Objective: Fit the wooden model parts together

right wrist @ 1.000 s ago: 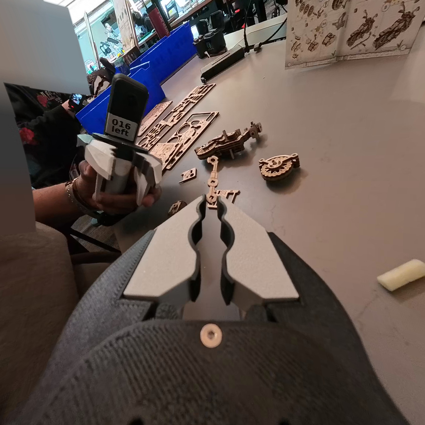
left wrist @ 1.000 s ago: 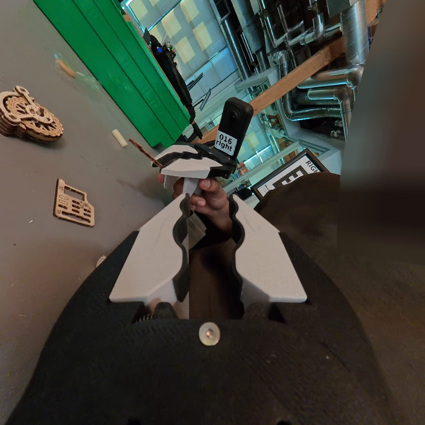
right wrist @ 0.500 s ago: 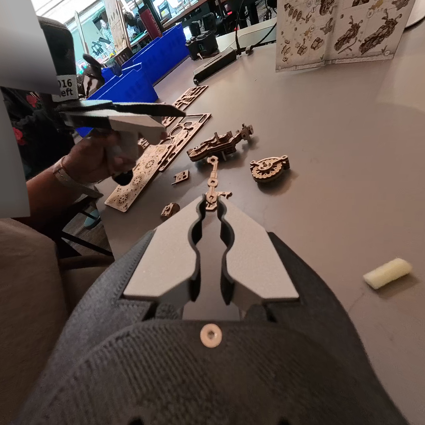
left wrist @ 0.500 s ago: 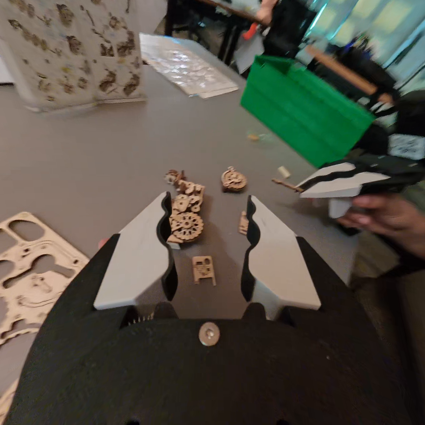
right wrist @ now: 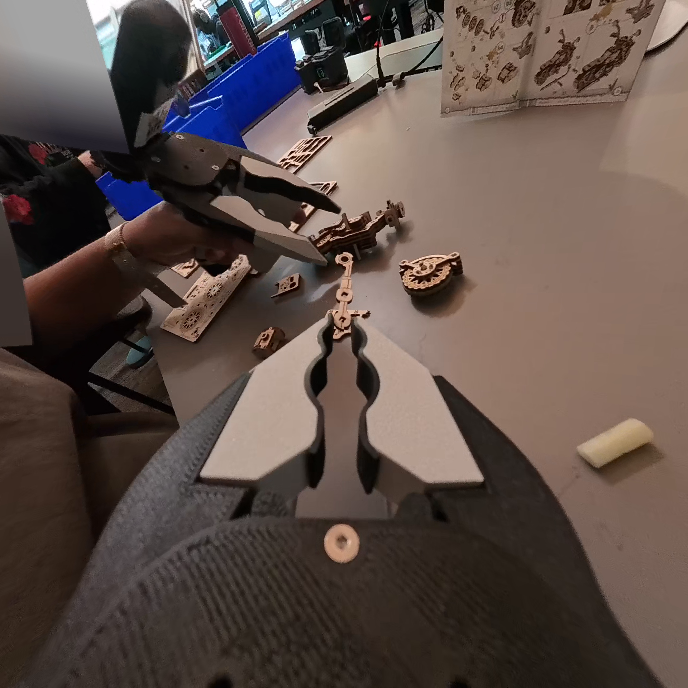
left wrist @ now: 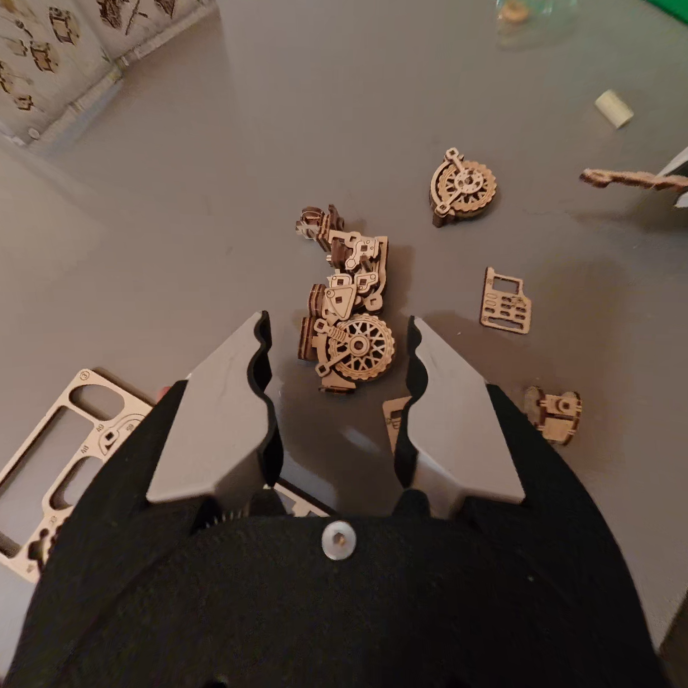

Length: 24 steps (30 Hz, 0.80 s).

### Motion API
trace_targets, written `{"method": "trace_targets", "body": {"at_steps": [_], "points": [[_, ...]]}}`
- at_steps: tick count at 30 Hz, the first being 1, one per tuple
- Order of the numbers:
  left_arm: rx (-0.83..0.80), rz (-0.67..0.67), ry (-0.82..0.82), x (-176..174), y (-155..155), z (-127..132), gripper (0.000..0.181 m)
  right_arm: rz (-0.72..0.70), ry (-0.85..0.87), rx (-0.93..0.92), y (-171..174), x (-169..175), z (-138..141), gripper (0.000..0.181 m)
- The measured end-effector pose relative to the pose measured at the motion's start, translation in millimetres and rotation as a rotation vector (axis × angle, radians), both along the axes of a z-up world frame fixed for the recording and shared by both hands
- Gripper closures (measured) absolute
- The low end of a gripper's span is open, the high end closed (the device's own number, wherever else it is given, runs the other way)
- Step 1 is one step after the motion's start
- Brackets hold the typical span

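The grey matte table (left wrist: 186,186) carries all items. At its far edge stands a folded white instruction sheet printed with brown model drawings (right wrist: 540,56); blue plastic bins (right wrist: 253,85) sit beyond the table's left side in the right wrist view. A pale laser-cut plywood sheet with emptied cut-outs (left wrist: 56,454) lies flat at the near left of the left wrist view.

The left gripper (left wrist: 337,327), grey fingers with black wavy pads, hangs tilted down over the table with its jaws spread wide and nothing between them. Just beyond its tips lies the part-built brown wooden motorcycle body with a spoked wheel (left wrist: 348,305), on its side; in the right wrist view the near fingertip sits just beside this assembly, and contact cannot be confirmed.

The right gripper (right wrist: 341,327) is clamped on a slim brown wooden fork strut with a ring at its far end (right wrist: 344,294), gripped by the near end, held above the table.

A separate round wooden spoked wheel unit (left wrist: 461,188) rests well to the right of the body. A small flat wooden grille plate (left wrist: 504,301) and a small blocky wooden sub-assembly (left wrist: 554,413) lie nearer (both untouched). A pale yellow foam block (right wrist: 614,441) lies apart on the right.
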State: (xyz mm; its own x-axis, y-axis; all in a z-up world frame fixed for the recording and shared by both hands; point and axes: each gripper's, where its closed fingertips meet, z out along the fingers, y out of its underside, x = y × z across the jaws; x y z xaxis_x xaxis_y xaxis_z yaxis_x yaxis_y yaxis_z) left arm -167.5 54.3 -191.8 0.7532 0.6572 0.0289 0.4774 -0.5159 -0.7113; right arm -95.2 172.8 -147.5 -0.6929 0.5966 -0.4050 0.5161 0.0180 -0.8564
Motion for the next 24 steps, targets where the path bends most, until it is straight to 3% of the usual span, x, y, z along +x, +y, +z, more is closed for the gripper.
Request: {"method": "trace_targets", "body": {"at_steps": [6,11,24], "points": [[-0.050,-0.043,0.012,3,4,-10,0.127,0.007,0.002,0.011,-2,1,-1,0.174],[-0.066,-0.061,0.069,3,4,-9,0.130,0.015,0.007,0.015,-4,2,-1,0.174],[-0.207,-0.224,0.431,21,20,10,0.134,-0.012,0.105,0.115,-6,2,0,0.174]]}}
